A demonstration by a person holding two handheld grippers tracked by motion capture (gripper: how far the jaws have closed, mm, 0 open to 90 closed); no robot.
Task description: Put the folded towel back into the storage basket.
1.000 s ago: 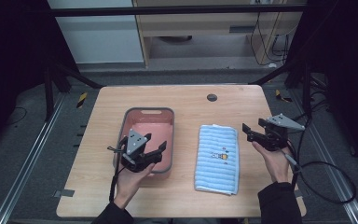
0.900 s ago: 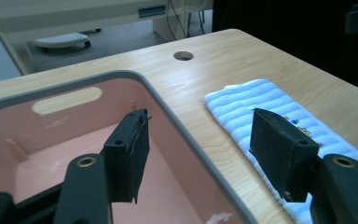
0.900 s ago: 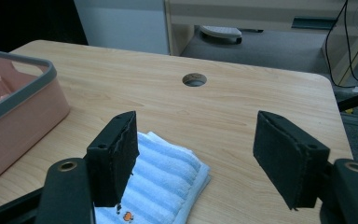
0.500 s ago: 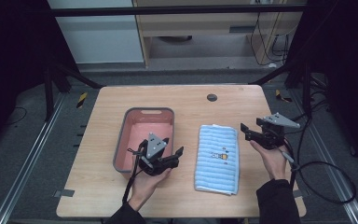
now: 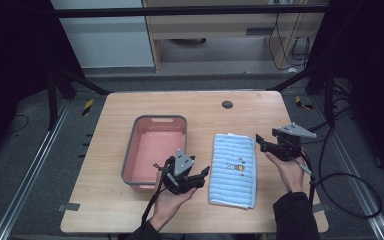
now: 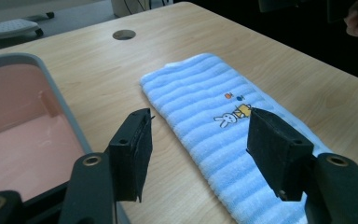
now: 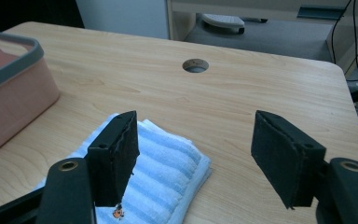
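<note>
A folded light-blue striped towel (image 5: 233,170) with a small rabbit print lies flat on the pale wooden table (image 5: 200,107), just beside a pink plastic tub with a grey rim (image 5: 155,150). The left gripper (image 5: 202,173) hovers at the towel's left edge, jaws wide and empty. The right gripper (image 5: 260,141) hangs by its right edge, its 2 jaws also spread wide.

Near end of the blue striped towel (image 6: 223,121) is cut off at the bottom edge of the left gripper view — part is hidden behind the right-hand jaw. Pink bin (image 6: 18,126) is cropped at the left edge beside the left-hand jaw. In the right gripper view the towel's small print (image 7: 117,213) is mostly covered by the left-hand jaw — motif unreadable. Bin (image 7: 9,88) is clipped at left.
</note>
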